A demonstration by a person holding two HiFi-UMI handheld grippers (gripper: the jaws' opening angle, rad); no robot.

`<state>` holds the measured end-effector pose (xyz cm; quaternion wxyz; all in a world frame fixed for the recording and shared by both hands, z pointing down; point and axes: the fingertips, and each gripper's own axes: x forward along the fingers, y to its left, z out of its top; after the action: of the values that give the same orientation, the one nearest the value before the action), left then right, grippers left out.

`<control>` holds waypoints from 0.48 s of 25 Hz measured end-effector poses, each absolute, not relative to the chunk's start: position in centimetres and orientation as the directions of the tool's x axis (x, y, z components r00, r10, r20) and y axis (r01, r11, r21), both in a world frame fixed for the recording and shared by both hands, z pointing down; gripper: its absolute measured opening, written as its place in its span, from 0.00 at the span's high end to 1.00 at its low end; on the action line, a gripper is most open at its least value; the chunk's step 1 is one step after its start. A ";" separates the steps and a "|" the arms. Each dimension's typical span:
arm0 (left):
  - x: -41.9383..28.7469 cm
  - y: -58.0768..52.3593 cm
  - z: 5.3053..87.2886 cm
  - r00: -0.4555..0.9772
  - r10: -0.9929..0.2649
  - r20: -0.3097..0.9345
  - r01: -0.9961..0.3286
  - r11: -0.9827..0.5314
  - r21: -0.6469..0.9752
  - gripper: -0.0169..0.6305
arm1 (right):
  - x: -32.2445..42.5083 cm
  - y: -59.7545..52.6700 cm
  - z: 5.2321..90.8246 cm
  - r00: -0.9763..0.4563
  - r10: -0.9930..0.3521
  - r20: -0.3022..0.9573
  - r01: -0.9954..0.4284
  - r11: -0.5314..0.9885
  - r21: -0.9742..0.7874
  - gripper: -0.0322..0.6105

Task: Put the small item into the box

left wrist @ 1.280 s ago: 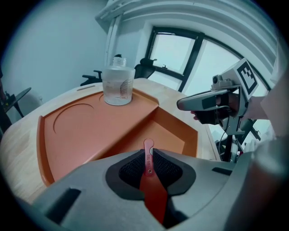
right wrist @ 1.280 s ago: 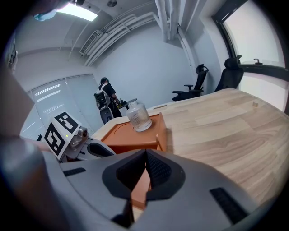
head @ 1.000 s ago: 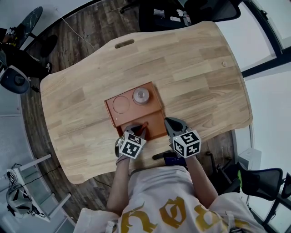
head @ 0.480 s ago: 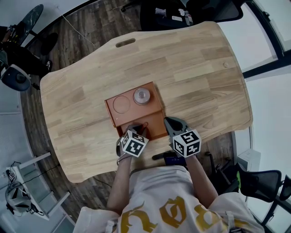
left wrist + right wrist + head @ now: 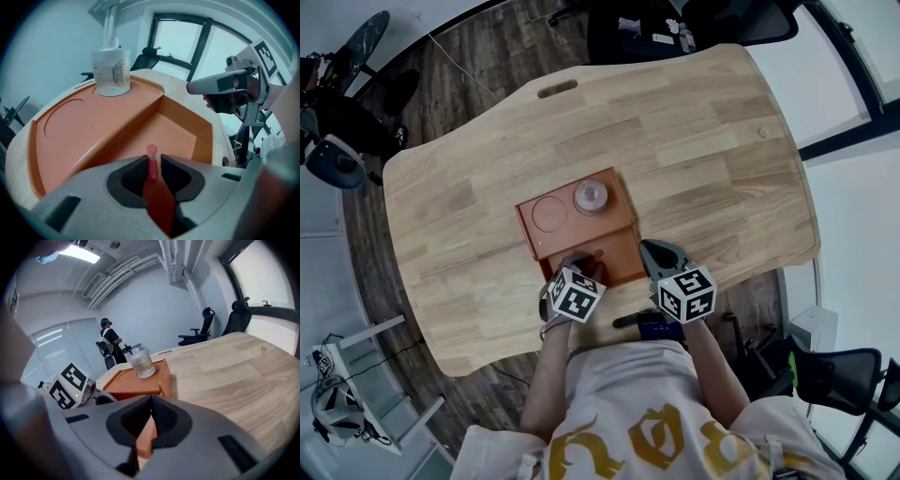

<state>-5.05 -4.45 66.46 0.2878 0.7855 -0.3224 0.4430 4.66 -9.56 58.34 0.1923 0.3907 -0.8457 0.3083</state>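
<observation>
Opening its jaws, left hand-held gripper (image 5: 153, 163) loosely straddles small item (image 5: 151, 152) over box (image 5: 176, 133).

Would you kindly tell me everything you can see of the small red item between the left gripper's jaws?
The small red item is a thin, flat strip, plastic by its look, with a rounded tip. It stands on edge between the pads of the left gripper, whose jaws have just been opening; it leans on one pad, with a sliver of gap at the other. Beyond it lies the box's lower compartment.
</observation>
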 end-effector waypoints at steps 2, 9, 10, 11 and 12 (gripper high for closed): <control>-5.0 -4.5 66.3 0.401 -0.260 0.878 -0.763 -0.626 0.163 0.84 | 4.6 -9.3 58.2 -0.620 -0.545 0.564 -0.780 0.505 -0.370 0.93; -5.2 -5.0 64.7 0.419 -0.337 0.843 -0.784 -0.602 0.149 0.77 | 4.5 -9.0 57.5 -0.622 -0.554 0.554 -0.779 0.513 -0.361 0.93; -5.2 -4.9 64.3 0.429 -0.346 0.835 -0.790 -0.592 0.160 0.77 | 4.5 -9.0 57.4 -0.622 -0.553 0.555 -0.778 0.518 -0.356 0.93; -5.1 -5.0 63.9 0.439 -0.357 0.825 -0.795 -0.581 0.172 0.77 | 4.5 -8.9 57.2 -0.622 -0.552 0.555 -0.777 0.524 -0.350 0.93; -5.2 -5.0 63.4 0.447 -0.370 0.814 -0.801 -0.571 0.180 0.77 | 4.4 -8.8 57.1 -0.624 -0.552 0.554 -0.775 0.530 -0.345 0.93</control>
<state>-5.15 -5.04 63.38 0.2849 0.8015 -0.3654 0.3781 4.42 -8.78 57.10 0.1926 0.3888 -0.8531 0.2899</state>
